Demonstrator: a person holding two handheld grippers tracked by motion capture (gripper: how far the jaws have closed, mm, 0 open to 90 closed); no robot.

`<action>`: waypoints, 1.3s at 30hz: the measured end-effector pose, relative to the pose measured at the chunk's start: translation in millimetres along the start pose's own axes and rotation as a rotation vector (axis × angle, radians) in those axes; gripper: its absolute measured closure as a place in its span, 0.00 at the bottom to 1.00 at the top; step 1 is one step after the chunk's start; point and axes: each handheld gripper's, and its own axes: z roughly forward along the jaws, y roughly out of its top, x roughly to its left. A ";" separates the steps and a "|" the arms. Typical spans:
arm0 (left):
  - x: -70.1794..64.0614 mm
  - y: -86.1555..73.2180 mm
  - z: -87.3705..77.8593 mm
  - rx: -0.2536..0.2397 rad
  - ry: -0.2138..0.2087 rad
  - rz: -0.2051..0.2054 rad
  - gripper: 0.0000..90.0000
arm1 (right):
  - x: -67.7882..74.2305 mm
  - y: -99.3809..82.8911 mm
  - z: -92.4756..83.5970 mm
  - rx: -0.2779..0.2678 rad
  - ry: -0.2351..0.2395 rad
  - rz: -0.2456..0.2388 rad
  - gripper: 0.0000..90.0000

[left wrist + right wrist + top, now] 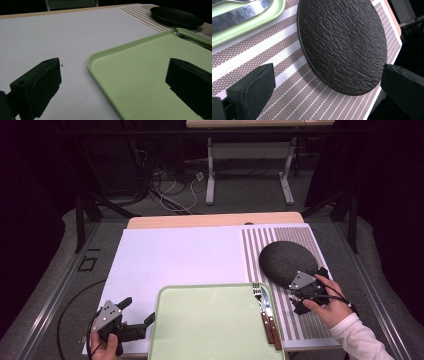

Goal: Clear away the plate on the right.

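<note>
Round black textured plate (343,45) on a striped mat (287,100), wide-open gripper (327,92) jaws either side, green tray (249,23) edge with a knife (239,15) top left

Lab recording bay: dark curtained surround, loose floor cables (170,187), bare workbench legs (210,172), staged table (175,252).

The plate (344,42) was matt black with a rough, rippled texture, and it lay on a mat (287,100) patterned in brown-and-white stripes of fine dots. The tray (210,325) was pale green, carrying a silver fork (257,292) and knife (265,301) with reddish-brown handles. The worktop (180,255) was white with a light wooden far edge, and both tongs were black.
</note>
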 end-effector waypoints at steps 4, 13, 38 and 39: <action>-0.2 0.1 0.0 0.000 -0.001 0.000 0.00 | -0.8 2.0 3.7 0.009 -0.013 -0.026 0.00; -0.2 0.0 0.2 0.001 -0.002 0.000 0.00 | -0.6 4.1 9.9 0.021 -0.050 -0.148 0.00; -0.3 -0.2 0.1 -0.001 -0.001 -0.011 0.00 | 1.3 0.0 34.0 -0.020 -0.141 -0.425 0.00; -0.2 -0.2 0.1 -0.002 -0.001 -0.011 0.00 | 2.1 -0.2 34.4 -0.004 -0.146 -0.428 0.00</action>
